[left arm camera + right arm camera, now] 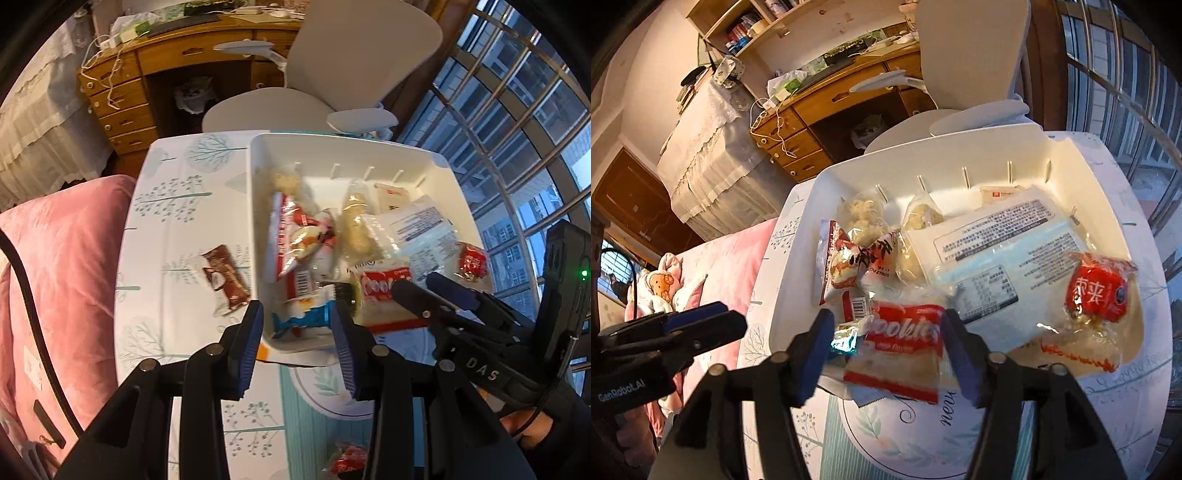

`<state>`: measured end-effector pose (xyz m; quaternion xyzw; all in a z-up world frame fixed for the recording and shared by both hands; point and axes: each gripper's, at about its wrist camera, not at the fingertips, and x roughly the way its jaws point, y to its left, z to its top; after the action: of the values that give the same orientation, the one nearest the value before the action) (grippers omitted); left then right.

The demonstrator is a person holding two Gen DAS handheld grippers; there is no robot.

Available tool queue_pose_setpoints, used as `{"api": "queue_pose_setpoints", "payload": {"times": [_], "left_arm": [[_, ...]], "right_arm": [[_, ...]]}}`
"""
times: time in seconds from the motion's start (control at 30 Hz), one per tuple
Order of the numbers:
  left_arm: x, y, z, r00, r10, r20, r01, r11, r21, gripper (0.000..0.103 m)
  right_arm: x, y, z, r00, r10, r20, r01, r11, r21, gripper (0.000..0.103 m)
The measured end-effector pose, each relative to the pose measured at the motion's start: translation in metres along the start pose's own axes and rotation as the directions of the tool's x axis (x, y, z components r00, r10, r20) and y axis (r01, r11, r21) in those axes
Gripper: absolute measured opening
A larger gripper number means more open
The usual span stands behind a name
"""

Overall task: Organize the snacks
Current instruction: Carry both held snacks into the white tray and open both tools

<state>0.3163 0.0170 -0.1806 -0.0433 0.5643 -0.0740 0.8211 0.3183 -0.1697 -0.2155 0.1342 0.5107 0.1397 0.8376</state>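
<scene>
A white bin (255, 184) (942, 162) on the patterned table holds several wrapped snacks: a large pale blue pack (997, 266), a red wrapped ball (1099, 288) and red-and-white packets (846, 266). A red-and-white cookies pack (905, 343) (384, 291) lies across the bin's front rim. My right gripper (886, 314) (413, 282) hovers open around it, pads off the wrapper. My left gripper (297, 308) (737, 319) hangs over the bin's front left corner, jaws narrow with nothing in them. A blue packet (303, 319) lies in the bin below it. On the cloth left of the bin rests a brown chocolate snack (225, 278).
A red wrapped snack (345, 461) sits on the table near me. A white chair (351, 55) stands behind the table, with a wooden desk (122, 96) beyond it. Pink bedding (66, 258) borders the table's left side. A barred window (517, 129) runs along the right.
</scene>
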Motion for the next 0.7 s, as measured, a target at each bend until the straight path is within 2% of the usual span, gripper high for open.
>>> {"api": "queue_pose_setpoints", "payload": {"times": [0.27,0.37,0.47,0.57,0.7], "left_arm": [[-0.01,0.026,-0.007,1.0,0.016,0.014,-0.015,0.999,-0.037,0.041],[-0.017,0.033,-0.011,0.999,0.011,0.03,-0.01,0.999,-0.032,0.048],[-0.025,0.044,-0.014,0.999,-0.007,0.046,0.008,1.0,-0.021,0.05],[-0.032,0.054,-0.017,0.998,-0.02,0.054,0.02,1.0,0.005,0.057],[-0.037,0.07,-0.021,0.998,-0.043,0.04,0.041,0.998,0.045,0.058]], "right_arm": [[-0.009,0.004,-0.009,1.0,0.003,0.0,-0.003,1.0,0.028,0.062],[-0.018,0.008,-0.014,1.0,-0.004,0.008,0.004,0.999,0.037,0.062],[-0.028,0.012,-0.02,1.0,-0.017,0.015,0.016,0.998,0.064,0.062],[-0.036,0.016,-0.027,0.999,-0.037,0.029,0.034,0.994,0.102,0.062],[-0.044,0.019,-0.037,0.997,-0.075,0.034,0.069,0.982,0.175,0.063]]}}
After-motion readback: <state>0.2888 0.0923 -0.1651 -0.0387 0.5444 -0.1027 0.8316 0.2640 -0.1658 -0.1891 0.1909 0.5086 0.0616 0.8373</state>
